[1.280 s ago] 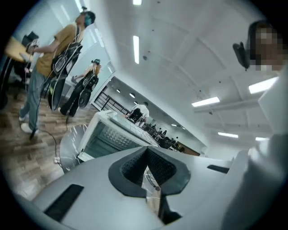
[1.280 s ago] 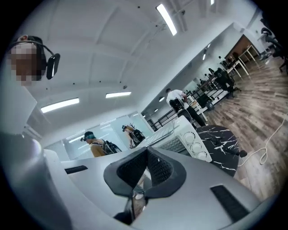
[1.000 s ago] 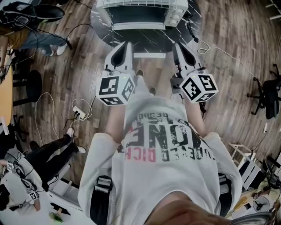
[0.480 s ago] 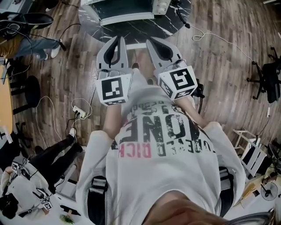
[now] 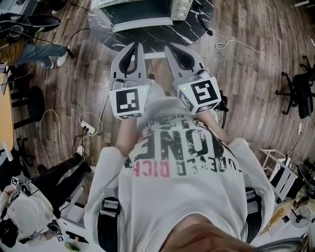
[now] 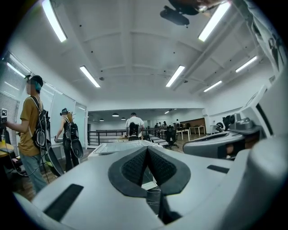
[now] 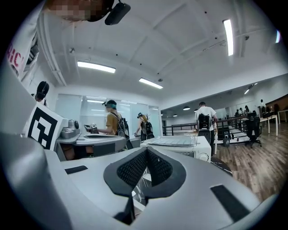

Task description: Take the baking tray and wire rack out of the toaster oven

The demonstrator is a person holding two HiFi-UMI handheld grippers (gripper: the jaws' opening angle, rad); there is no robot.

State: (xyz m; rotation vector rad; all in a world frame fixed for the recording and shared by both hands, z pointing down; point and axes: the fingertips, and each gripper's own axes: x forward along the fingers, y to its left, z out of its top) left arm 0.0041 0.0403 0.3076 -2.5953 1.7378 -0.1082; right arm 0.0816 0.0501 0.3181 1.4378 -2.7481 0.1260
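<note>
I have two grippers up in front of the operator's chest, side by side in the middle of the head view. The left gripper [image 5: 136, 47] has its jaws pressed together with nothing between them, and its own view [image 6: 147, 150] shows the two dark pads meeting in a seam. The right gripper [image 5: 176, 49] is the same, pads together and empty [image 7: 146, 150]. Each one carries one marker cube, so two cubes in all.

There is one toaster oven [image 5: 140, 10], at the top edge of the head view, standing on a round dark table [image 5: 147, 37]. Both grippers point toward it but sit apart from it. The oven also shows just past the jaws in the right gripper view [image 7: 180, 146]. Something flat and rimmed lies along its top there — whether that is the tray I cannot tell. The rack I cannot make out (the front glass reads as plain dark from above).

One power strip [image 5: 88, 129] lies on the wood floor at centre left. Three people with backpacks [image 7: 204, 119] stand in the room behind.
</note>
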